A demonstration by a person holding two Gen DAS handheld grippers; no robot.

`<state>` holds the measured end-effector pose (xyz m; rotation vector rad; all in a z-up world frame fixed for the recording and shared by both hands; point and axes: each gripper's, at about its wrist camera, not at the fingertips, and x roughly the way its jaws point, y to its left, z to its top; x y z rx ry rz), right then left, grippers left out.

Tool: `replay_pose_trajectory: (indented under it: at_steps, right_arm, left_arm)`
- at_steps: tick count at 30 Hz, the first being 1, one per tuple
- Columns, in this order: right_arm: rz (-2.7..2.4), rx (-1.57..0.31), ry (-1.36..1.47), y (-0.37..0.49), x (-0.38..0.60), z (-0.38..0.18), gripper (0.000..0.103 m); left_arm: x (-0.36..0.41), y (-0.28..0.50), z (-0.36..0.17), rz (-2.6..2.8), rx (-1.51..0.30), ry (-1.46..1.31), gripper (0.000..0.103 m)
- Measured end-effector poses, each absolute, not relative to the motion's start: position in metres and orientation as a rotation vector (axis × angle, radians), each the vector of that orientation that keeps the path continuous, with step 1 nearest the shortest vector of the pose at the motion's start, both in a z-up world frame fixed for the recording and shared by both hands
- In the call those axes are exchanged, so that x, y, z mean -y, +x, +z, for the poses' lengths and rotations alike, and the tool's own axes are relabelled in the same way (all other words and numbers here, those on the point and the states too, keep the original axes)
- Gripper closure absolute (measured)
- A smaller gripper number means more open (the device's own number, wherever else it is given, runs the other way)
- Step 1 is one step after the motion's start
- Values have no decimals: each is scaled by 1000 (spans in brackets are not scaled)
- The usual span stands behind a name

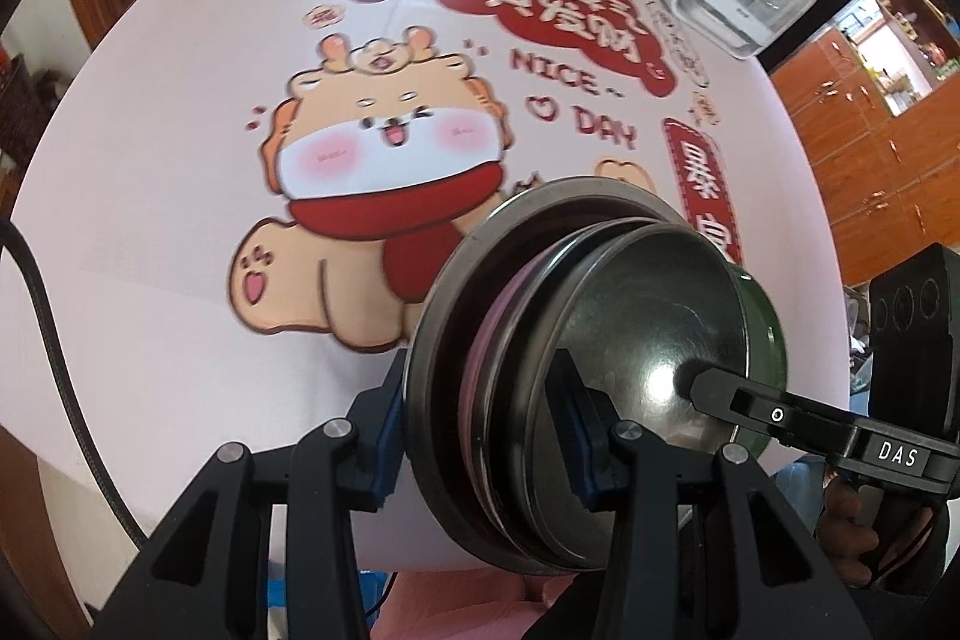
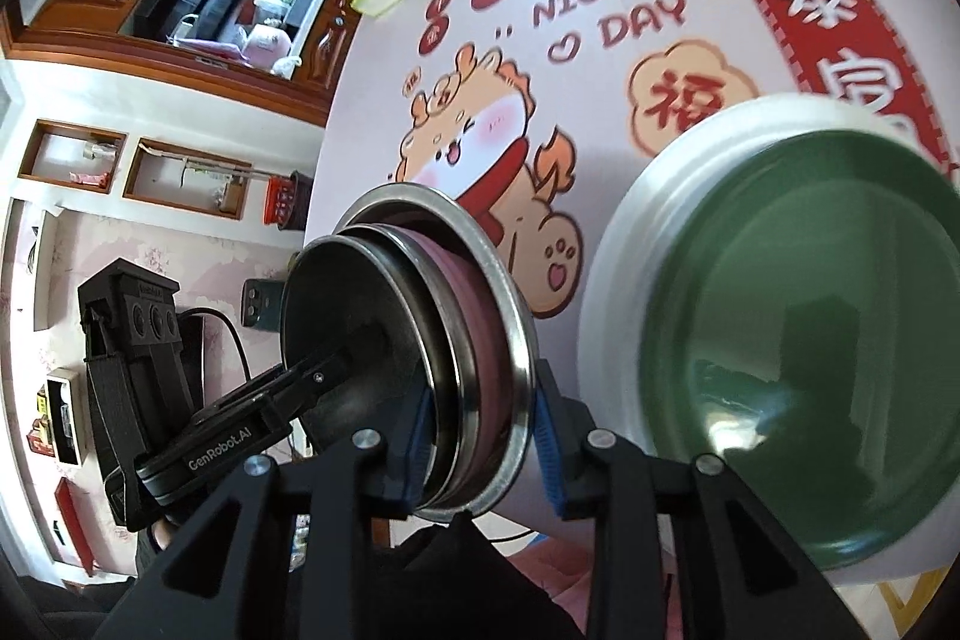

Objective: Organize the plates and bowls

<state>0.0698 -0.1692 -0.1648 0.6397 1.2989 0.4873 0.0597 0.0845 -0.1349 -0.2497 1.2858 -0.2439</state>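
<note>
I hold the nested stack of steel bowls (image 1: 558, 376) clamped in both grippers (image 1: 480, 436) (image 2: 480, 436); I should keep it level beside the green plate (image 2: 798, 340).

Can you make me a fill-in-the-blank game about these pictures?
1. The left hand-held gripper and the right hand-held gripper both clamp one stack of bowls, mostly shiny ____.
2. The green plate lies on a larger plate coloured ____.
3. The cartoon dragon on the tablecloth wears a ____ scarf.
Missing words: metal; white; red.
</note>
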Motion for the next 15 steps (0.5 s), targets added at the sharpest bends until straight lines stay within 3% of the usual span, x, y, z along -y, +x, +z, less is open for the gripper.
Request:
replay_pose_trajectory:
  at_steps: [15]
  right_arm:
    - [378, -1201, 658, 40, 251, -144, 73]
  left_arm:
    - [4, 56, -118, -377, -1256, -184, 61]
